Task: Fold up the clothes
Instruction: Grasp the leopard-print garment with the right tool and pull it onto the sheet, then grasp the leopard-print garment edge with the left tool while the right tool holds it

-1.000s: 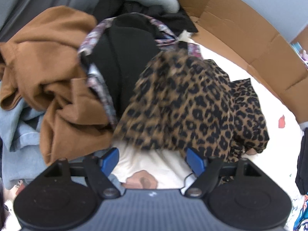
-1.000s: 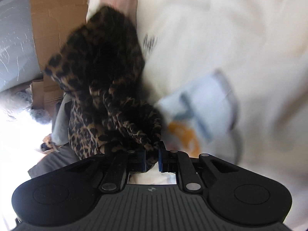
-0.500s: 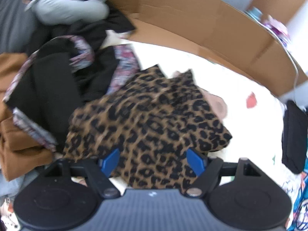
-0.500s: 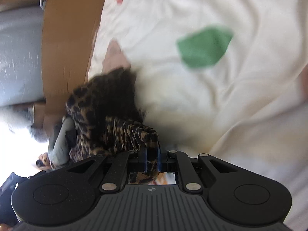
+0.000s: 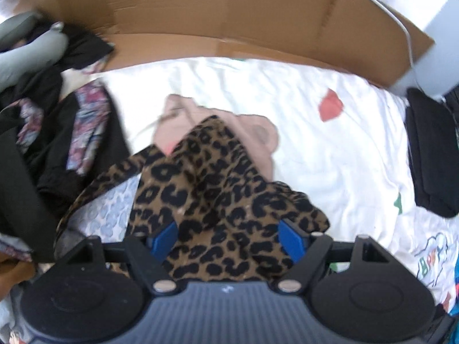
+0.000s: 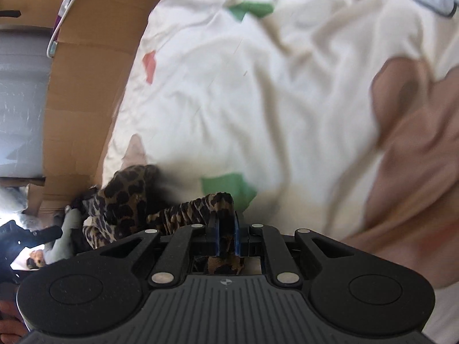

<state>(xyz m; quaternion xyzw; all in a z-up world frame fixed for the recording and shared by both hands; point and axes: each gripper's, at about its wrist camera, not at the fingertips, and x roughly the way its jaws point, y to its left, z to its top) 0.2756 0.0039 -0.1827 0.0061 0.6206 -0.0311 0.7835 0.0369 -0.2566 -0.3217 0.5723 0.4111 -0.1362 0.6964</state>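
Note:
A leopard-print garment [image 5: 218, 200] lies stretched over the white sheet [image 5: 330, 157], partly covering a pink garment [image 5: 258, 134]. My left gripper [image 5: 226, 236] hangs just above it. Its blue pads [image 5: 163, 238] stand wide apart and open, with the leopard cloth running under and between them. In the right wrist view my right gripper [image 6: 225, 223] is shut on a bunched edge of the leopard garment [image 6: 126, 195], which trails off to the left. A large blurred pink garment [image 6: 416, 157] fills the right side of that view.
A brown cardboard wall [image 5: 229, 20] borders the sheet at the back. A pile of black, floral and grey clothes [image 5: 57, 120] sits at the left. A black garment [image 5: 430, 157] lies at the right edge. The sheet [image 6: 258, 100] carries green and red patches.
The left wrist view has swung from the clothes pile to over the sheet. The leopard garment has been drawn off the pile onto the sheet, with my right gripper still clamped on it.

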